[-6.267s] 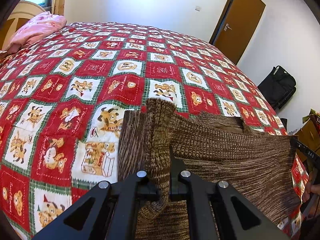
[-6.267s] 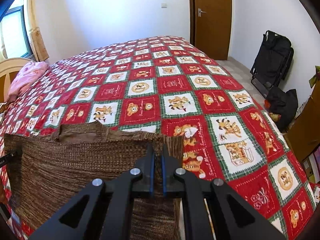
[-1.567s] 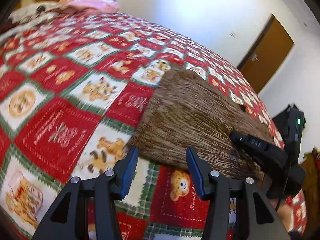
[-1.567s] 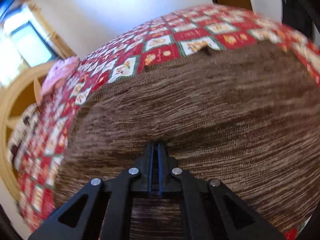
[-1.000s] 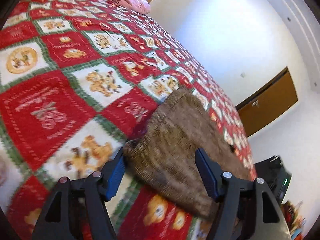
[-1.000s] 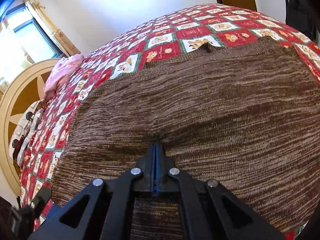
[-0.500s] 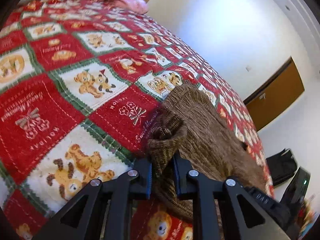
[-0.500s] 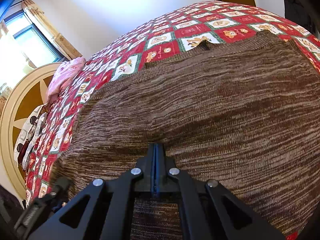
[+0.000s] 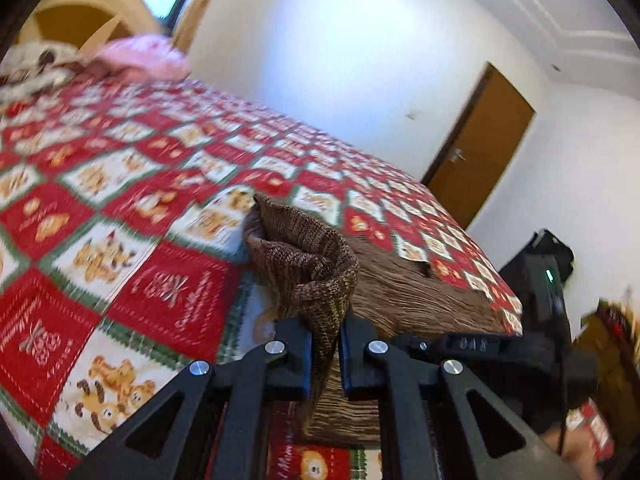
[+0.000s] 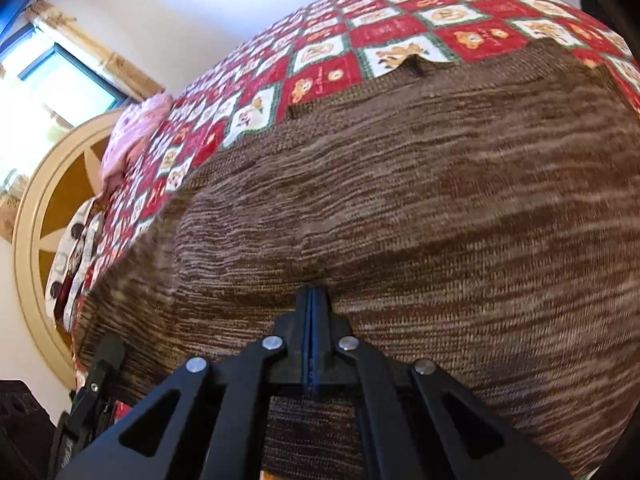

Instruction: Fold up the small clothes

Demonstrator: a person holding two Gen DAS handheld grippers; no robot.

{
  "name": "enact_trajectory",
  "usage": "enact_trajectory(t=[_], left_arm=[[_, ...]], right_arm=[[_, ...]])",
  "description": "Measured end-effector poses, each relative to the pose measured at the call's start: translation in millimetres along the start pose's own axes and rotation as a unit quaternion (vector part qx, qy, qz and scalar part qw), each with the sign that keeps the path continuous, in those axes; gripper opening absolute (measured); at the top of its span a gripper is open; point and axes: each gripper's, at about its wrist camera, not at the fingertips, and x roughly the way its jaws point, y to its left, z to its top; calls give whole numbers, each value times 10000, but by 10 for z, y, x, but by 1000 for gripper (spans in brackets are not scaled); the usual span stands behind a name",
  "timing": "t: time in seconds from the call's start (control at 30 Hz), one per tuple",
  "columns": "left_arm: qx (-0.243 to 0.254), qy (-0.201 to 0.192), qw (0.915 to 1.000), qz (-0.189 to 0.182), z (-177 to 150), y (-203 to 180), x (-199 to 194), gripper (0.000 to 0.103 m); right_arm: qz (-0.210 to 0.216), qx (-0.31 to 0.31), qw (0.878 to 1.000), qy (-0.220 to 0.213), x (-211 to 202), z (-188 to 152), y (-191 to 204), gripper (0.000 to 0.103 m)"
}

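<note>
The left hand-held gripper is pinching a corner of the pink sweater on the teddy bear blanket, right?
Not quite: the sweater is brown, not pink. The left wrist view shows the left hand-held gripper pinching a bunched corner of it above the teddy bear blanket. The pink thing is a pillow far off at the head of the bed.

Closed right gripper (image 10: 312,300) against brown knit (image 10: 440,208)

brown marled knit garment (image 10: 420,208), red-green bear-patchwork quilt (image 9: 100,208), perhaps pink pillow (image 9: 140,56)
</note>
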Motion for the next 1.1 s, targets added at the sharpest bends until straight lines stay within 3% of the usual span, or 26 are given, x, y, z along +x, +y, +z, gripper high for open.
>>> enact_trajectory(t=[0.07, 0.1, 0.2, 0.27, 0.3, 0.33, 0.53, 0.73, 0.97, 1.1], left_arm=[[196, 13, 9998, -52, -19, -52, 29, 10], [257, 19, 9996, -68, -27, -84, 41, 10], [428, 59, 9990, -111, -52, -138, 77, 10], [510, 29, 9986, -130, -49, -164, 79, 10], [517, 12, 9986, -114, -51, -169, 83, 10], [512, -8, 9986, -101, -50, -173, 83, 10], [425, -102, 9990, -53, -55, -167, 74, 10], [503, -158, 9984, -185, -69, -202, 70, 10], [712, -177, 9969, -301, -94, -304, 74, 8], [598, -101, 9976, -343, -97, -263, 107, 8]], right_arm=[[116, -6, 9998, 167, -5, 55, 3, 7], [228, -13, 9995, 221, -22, 91, 17, 14], [297, -238, 9992, 119, -99, 174, 125, 23], [229, -491, 9985, -21, -147, 253, 261, 40], [207, -591, 9980, -54, -148, 302, 336, 53], [215, -654, 9976, -54, -132, 342, 386, 56], [241, -1544, 9868, 430, 168, 619, 1029, 56], [-256, -2579, 9553, 1420, 760, 560, 1526, 65], [-732, -3091, 9326, 1714, 1140, 607, 1823, 75], [-1114, -3573, 9059, 1982, 1305, 542, 1939, 76]])
